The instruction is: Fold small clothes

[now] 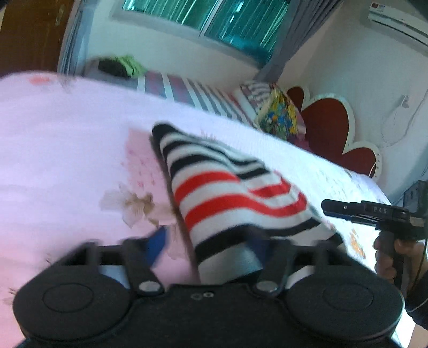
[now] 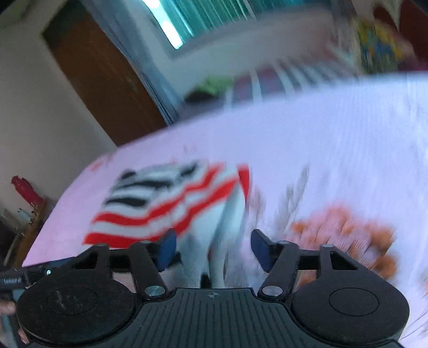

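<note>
The red, black and white striped knit garment [image 1: 230,192] lies part-folded on the pink floral bedsheet [image 1: 67,150]. The left gripper [image 1: 211,243] and the right gripper [image 2: 211,249] both stand open, gripping nothing. Fold apparently incomplete; next move calls for regrasping an edge.

One striped garment [image 1: 230,192] lies on one bed [image 1: 67,150]. Two grippers show: the left gripper [image 1: 211,241] and the right gripper [image 2: 211,249]. One pillow [image 1: 278,112], one window [image 1: 208,16] and one door [image 2: 101,80] appear.
</note>
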Motion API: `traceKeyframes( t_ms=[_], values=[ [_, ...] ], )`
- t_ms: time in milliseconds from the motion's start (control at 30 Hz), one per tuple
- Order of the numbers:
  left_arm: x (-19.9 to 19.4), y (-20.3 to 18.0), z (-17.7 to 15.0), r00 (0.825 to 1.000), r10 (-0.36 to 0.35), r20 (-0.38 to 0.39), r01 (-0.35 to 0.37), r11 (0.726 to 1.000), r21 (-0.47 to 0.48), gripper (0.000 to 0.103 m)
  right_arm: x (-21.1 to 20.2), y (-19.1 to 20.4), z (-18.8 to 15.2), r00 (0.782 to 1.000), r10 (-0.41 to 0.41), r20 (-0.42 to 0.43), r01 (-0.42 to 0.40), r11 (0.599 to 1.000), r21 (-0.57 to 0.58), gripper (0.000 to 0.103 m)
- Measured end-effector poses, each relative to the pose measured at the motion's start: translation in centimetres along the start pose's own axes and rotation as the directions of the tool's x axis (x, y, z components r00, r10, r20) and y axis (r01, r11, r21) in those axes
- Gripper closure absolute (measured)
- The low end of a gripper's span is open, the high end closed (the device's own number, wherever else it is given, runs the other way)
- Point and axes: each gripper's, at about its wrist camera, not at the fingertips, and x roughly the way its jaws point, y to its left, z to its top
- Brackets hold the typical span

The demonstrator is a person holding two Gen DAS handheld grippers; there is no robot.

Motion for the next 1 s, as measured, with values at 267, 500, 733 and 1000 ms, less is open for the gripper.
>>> traceKeyframes(
  t_ms=[267,500,733,1000],
  values=[
    [4.7,-5.2,0.1,0.992,0.089,-0.084,-0.07,0.975,0.211,0.048,5.2,4.4,-1.5,0.982,-0.163,-0.099,0.127,0.947,-0.295,0.083],
    [2.0,-7.2,-1.5,0.988,0.151,-0.008,-0.142,0.946,0.292,0.045,0.9,4.6,-2.0,0.993,-0.116,-0.017,0.105,0.943,-0.315,0.083],
    [-0.2,-8.3,-5.7,0.992,0.125,-0.007,-0.119,0.956,0.269,0.046,-2.4,6.9,-7.4,0.995,-0.094,-0.036,0.068,0.891,-0.448,0.084],
    [1.4,-9.1,-6.7,0.982,0.19,-0.019,-0.174,0.932,0.319,0.038,1.0,4.5,-7.7,0.976,-0.172,-0.133,0.114,0.925,-0.363,0.094]
  ],
)
